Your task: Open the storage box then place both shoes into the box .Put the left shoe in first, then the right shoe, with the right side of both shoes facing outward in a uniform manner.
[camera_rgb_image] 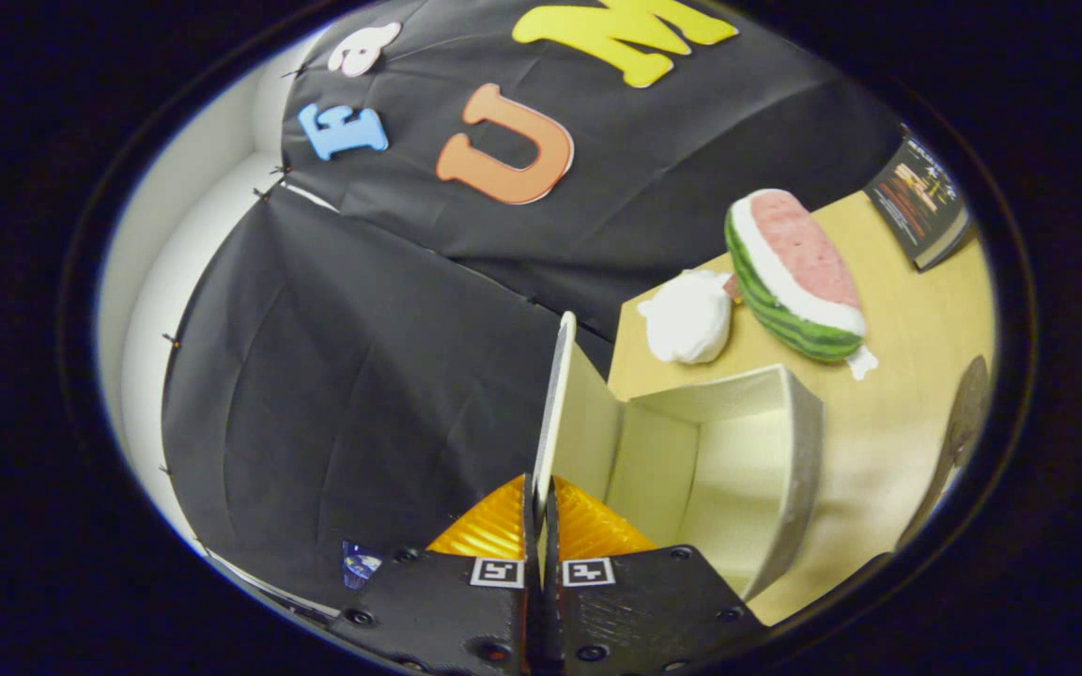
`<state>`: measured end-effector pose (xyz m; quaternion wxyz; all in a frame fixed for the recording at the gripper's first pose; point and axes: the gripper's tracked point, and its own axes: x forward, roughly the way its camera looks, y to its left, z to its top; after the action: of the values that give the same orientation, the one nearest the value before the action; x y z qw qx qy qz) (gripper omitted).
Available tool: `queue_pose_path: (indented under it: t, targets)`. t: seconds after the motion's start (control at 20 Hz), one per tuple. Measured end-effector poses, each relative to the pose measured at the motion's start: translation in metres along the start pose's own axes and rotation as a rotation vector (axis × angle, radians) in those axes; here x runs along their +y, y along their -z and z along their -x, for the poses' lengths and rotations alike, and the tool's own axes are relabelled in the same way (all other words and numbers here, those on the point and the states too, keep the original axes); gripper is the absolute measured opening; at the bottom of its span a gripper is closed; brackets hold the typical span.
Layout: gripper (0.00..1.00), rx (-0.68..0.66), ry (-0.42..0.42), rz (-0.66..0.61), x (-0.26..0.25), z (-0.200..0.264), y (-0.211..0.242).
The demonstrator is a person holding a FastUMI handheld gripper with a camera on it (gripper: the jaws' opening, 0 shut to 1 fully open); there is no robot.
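My gripper (541, 498) is shut on the edge of the storage box's lid (555, 404), which stands raised and edge-on between the fingers. The white box (799, 469) lies just ahead and to the right on the wooden table (917, 329), open, its pale inside bare. A dark rounded shape (968, 404) beyond the box at the table's edge could be a shoe; I cannot tell.
A plush watermelon slice (795, 277) and a white soft lump (688, 319) rest on the table behind the box. A dark book (921, 202) lies at the far corner. Black cloth walls close off the space left of the table.
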<state>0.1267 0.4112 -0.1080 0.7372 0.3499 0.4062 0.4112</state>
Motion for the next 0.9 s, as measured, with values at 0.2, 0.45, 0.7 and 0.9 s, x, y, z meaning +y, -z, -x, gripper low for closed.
queue_pose_path:
  t: [0.2,0.45,0.7,0.9]
  targets:
    - [0.02,0.010,0.009,0.067,0.042,-0.041,0.013]
    - [0.18,-0.017,0.100,0.184,0.063,-0.068,0.018]
    - [0.52,-0.075,0.194,0.431,0.068,-0.053,0.009]
    - [0.80,-0.100,0.238,0.530,0.062,-0.017,0.011]
